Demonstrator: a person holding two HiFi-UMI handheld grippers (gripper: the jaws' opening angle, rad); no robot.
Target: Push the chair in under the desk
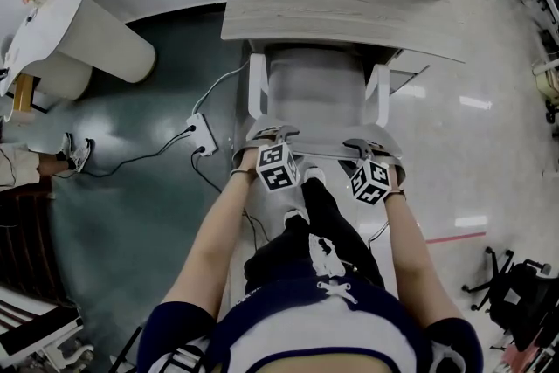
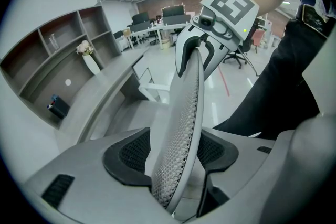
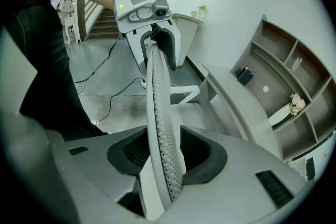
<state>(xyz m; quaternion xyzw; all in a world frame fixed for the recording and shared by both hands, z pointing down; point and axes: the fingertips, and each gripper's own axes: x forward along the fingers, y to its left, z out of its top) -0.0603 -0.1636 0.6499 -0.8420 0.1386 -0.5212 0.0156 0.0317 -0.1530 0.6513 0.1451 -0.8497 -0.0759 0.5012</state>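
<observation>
**A:** While the chair [image 1: 314, 74] stands at the desk [image 1: 341, 17], how much of the job looks done?

**B:** Most of it, I judge. Seen from above, the chair's front already sits beneath the desk's edge. The armrests [image 1: 256, 92] and the backrest [image 1: 316, 113] are out on the open floor, so a further push forward is left.

**A:** From left to right, what is where?

**B:** A white power strip [image 1: 201, 134] with its cables lies on the floor just beside the chair's left side. Next comes the left gripper [image 1: 272, 138], then the person's dark trouser leg [image 1: 327, 214], then the right gripper [image 1: 365, 148]. Both grippers sit on the backrest's top rim, one near each corner.

**A:** How do the jaws stand?

**B:** In the left gripper view, the two dark pads straddle the grey mesh of the backrest and pinch its upper edge. In the right gripper view the hold looks the same. The jaws there stand fairly wide, since the rim is thick, and a pad presses on either side. The desk lies straight ahead, beyond the chair, with its shelves behind.
</observation>
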